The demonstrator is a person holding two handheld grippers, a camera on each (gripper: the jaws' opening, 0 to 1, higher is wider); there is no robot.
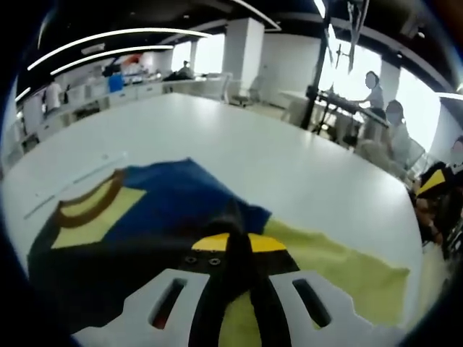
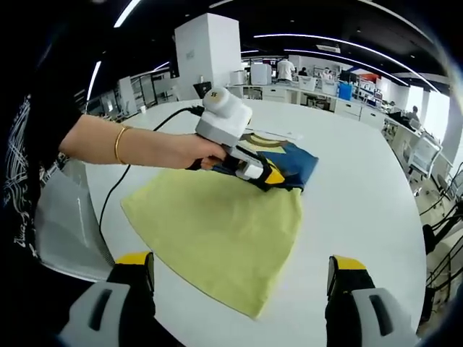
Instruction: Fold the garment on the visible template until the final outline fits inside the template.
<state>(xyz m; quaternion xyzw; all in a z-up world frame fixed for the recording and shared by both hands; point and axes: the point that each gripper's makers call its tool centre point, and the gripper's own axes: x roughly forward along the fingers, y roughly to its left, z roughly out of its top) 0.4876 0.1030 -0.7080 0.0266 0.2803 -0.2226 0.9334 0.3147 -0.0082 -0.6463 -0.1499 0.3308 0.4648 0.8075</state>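
Observation:
The garment [image 2: 217, 231] lies on the white table [image 2: 362, 181]. It is mostly yellow-green, with a navy blue part [image 2: 300, 165] at its far end. In the left gripper view the navy part [image 1: 173, 202] carries a yellow panel and a brown collar [image 1: 90, 202], and the yellow-green cloth [image 1: 347, 271] runs off to the right. My left gripper [image 1: 235, 242] is shut on a raised fold of navy cloth. In the right gripper view a hand holds the left gripper [image 2: 273, 177] at the navy end. My right gripper [image 2: 242, 271] stands open just over the garment's near edge, holding nothing.
Faint pale lines [image 1: 69, 189] mark the table [image 1: 289, 159] left of the collar. A black cable [image 2: 119, 188] trails from the left gripper across the table. A grey object [image 2: 61, 224] sits at the table's left edge. People and desks [image 1: 376, 108] stand beyond the far edge.

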